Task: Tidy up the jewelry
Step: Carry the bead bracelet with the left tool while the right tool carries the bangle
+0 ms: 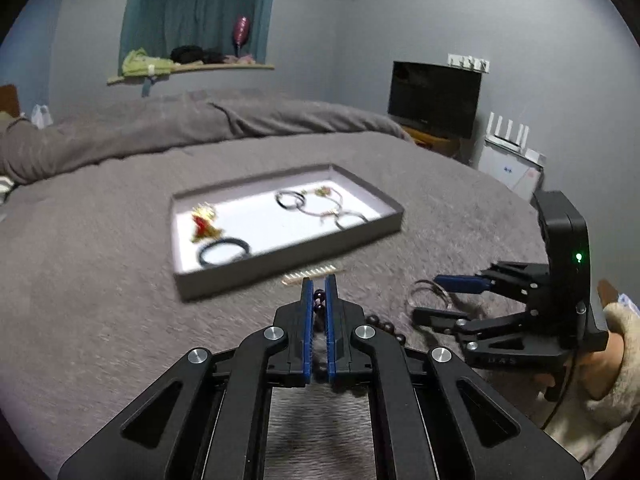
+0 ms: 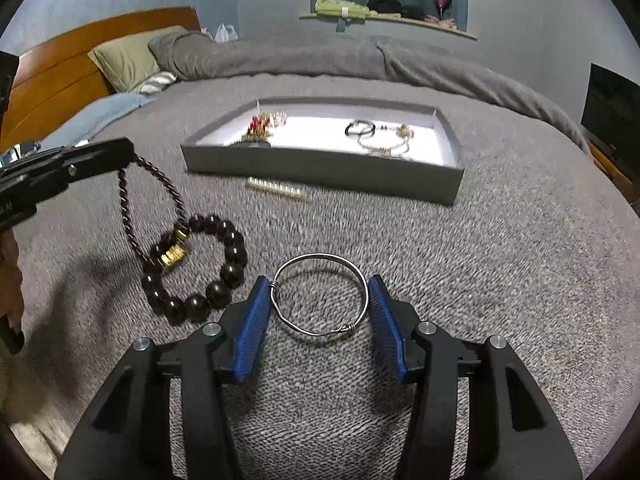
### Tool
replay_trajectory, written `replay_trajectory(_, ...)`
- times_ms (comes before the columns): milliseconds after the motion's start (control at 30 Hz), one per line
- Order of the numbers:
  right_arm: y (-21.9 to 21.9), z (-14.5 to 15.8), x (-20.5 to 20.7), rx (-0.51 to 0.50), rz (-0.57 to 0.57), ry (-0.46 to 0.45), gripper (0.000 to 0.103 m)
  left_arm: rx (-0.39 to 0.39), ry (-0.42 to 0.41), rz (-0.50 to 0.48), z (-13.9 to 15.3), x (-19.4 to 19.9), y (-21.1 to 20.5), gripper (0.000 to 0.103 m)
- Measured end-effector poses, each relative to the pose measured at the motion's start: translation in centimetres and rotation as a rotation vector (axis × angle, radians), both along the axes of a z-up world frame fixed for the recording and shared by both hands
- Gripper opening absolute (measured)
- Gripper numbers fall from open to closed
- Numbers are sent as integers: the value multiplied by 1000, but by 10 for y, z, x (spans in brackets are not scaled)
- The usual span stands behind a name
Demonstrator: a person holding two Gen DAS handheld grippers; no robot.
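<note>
A grey tray (image 1: 288, 258) (image 2: 320, 170) with a white floor lies on the bed and holds several bracelets and gold-red pieces. My left gripper (image 1: 319, 282) (image 2: 120, 152) is shut on a thin dark beaded bracelet (image 2: 132, 216) with gold beads, which hangs down from it. A large dark beaded bracelet (image 2: 224, 268) lies on the bedspread below it. My right gripper (image 2: 318, 284) (image 1: 426, 296) is open around a silver wire bangle (image 2: 320, 300) lying on the bedspread, with the pads (image 2: 256, 312) close to both its sides.
A gold comb-like hair clip (image 2: 278, 190) (image 1: 312, 274) lies just in front of the tray. A grey duvet (image 2: 320, 56) is bunched along the far side. Pillows and a wooden headboard (image 2: 60, 68) are at the left, a TV (image 1: 434, 98) at the right.
</note>
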State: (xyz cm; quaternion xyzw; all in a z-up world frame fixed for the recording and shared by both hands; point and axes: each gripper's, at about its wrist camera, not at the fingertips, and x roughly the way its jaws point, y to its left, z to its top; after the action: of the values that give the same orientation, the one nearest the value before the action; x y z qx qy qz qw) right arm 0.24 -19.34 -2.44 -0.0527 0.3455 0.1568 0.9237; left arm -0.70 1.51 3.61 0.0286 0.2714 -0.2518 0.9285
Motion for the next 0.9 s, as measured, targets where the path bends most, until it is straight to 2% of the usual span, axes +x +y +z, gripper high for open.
replay_trajectory(233,-7,25,22,24,-18,-42,50,50,-37,91,32,30,26,6)
replay_trajectory(333,-6,38,44,35,-25,-62,50,88,-53,126,42,50,33,6)
replay_trajectory(400,-4,45,67,57,-29,-61,51,87,-51,144,48,69,38,6)
replay_trajectory(567,7,50,120,60,-42,-72,50,74,-7,117,51,117,31,6)
replay_trajectory(700,14,39,162,80,-49,-36,50,77,25,78,50,158,12,6)
replay_trajectory(900,20,21,183,79,4,27,51,70,97,12,30,217,-21,6)
